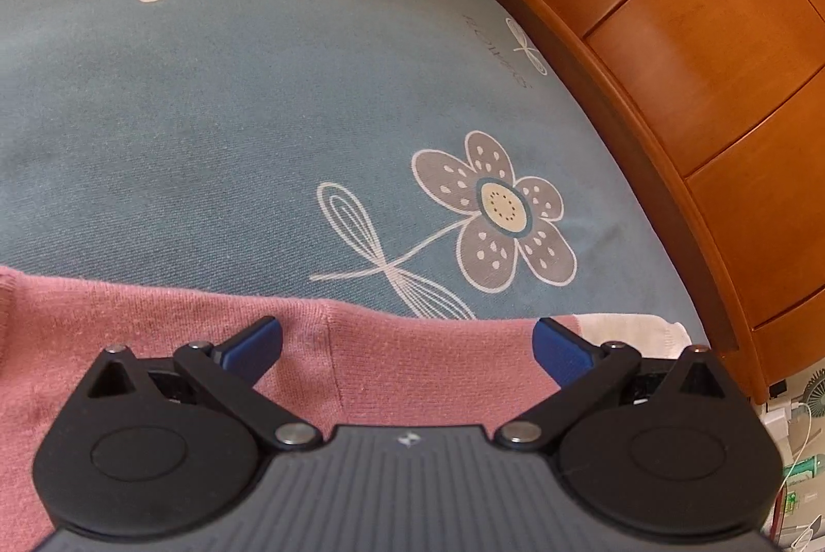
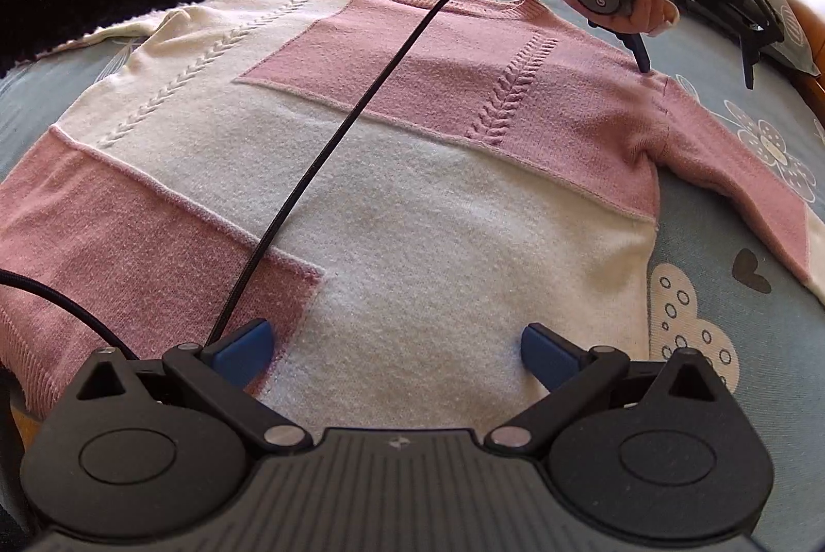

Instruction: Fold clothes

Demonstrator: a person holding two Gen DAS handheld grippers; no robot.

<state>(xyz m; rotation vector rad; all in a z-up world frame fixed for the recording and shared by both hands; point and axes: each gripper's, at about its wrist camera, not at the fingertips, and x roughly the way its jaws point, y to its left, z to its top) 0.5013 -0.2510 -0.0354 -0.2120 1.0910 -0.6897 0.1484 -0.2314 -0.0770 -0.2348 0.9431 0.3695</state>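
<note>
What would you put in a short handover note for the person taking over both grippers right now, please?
Left gripper: open, over the pink shoulder of the sweater, one finger touching the knit.
Right gripper: open, above the white lower body near the hem.
Sweater lies flat on the floral bedsheet, sleeve spread out.
Done: spread out. Left: every fold.
</note>
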